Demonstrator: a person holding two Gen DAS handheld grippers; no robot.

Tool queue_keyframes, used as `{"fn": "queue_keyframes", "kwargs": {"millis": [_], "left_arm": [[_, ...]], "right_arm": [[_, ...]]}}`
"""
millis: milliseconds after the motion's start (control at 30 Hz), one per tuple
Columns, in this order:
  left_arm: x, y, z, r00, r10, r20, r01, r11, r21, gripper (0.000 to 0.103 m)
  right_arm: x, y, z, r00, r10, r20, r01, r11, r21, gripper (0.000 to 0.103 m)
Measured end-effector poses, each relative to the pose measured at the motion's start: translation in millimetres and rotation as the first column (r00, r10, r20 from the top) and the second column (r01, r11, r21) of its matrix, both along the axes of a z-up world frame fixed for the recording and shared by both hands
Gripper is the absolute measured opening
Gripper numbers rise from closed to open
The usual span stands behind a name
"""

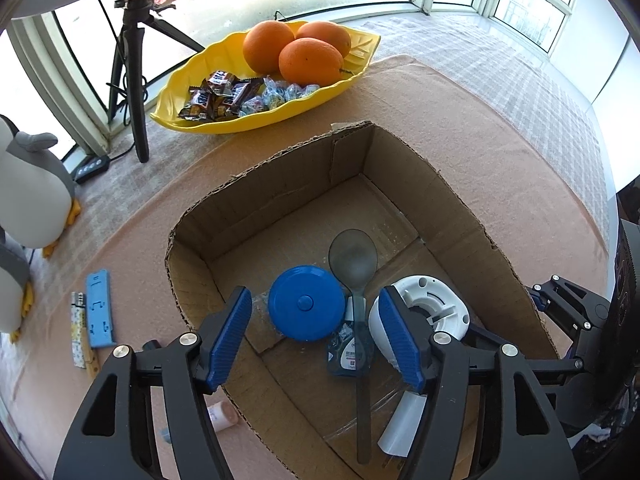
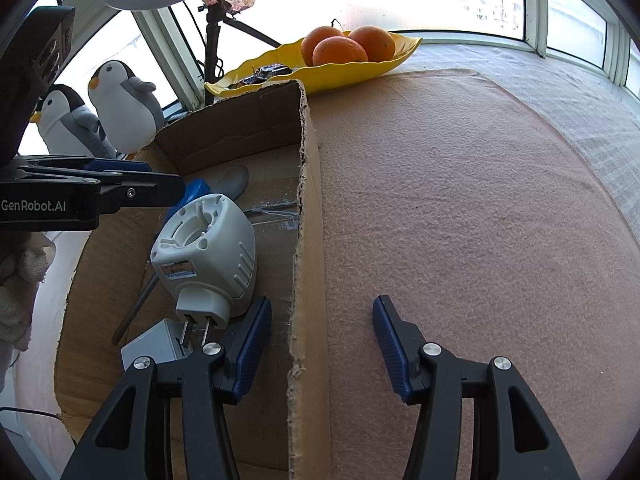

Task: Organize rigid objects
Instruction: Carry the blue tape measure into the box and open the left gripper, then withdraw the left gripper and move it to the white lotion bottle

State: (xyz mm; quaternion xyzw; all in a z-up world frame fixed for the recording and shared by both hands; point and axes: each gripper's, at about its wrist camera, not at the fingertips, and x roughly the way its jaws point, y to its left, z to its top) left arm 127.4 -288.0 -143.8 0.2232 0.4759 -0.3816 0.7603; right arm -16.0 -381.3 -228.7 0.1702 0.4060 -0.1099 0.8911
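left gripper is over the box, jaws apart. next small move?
Probably lift the left gripper clear of the cardboard box. Its jaws stand open with nothing gripped; the spoon and blue lid already lie inside. The blue block waits outside on the cloth.

An open cardboard box [image 1: 280, 200] fills the centre of the left wrist view, and low in that frame a blue round lid [image 1: 306, 303], a grey translucent spoon [image 1: 354, 264] and a white plug-in device [image 1: 424, 312] lie on its floor. The spoon's handle runs toward the bottom edge, over a small dark packet [image 1: 348, 354]. In the right wrist view the white device sits centre-left, its prongs pointing down.
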Motion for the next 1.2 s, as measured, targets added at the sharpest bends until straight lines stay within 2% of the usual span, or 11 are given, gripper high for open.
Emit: {"fn": "queue_keyframes", "kwargs": {"millis": [567, 800, 1000, 1100, 1200], "left_arm": [[-2.5, 19.9, 14.6, 1.0, 0.012, 0.018, -0.011, 0.999, -0.031, 0.066], [12.2, 77.3, 26.3, 0.995, 0.094, 0.026, -0.093, 0.994, -0.062, 0.066], [18.8, 131.5, 19.8, 0.982, 0.185, 0.025, -0.183, 0.981, -0.06, 0.066], [15.4, 144.5, 11.3, 0.983, 0.183, 0.018, -0.182, 0.982, -0.053, 0.066], [8.2, 145.0, 1.8, 0.989, 0.143, 0.025, -0.142, 0.989, -0.027, 0.066]], "right_arm": [[-0.5, 0.4, 0.5, 1.0, 0.001, -0.001, -0.001, 1.0, -0.001, 0.05], [-0.8, 2.6, -0.2, 1.0, 0.002, -0.001, -0.002, 1.0, -0.001, 0.05], [-1.1, 3.6, -0.2, 1.0, 0.004, -0.001, -0.004, 1.0, -0.001, 0.051], [-1.1, 3.7, -0.2, 1.0, 0.004, -0.002, -0.004, 1.0, -0.002, 0.052], [0.1, 4.4, -0.5, 1.0, 0.005, -0.005, -0.005, 1.0, -0.005, 0.052]]}}
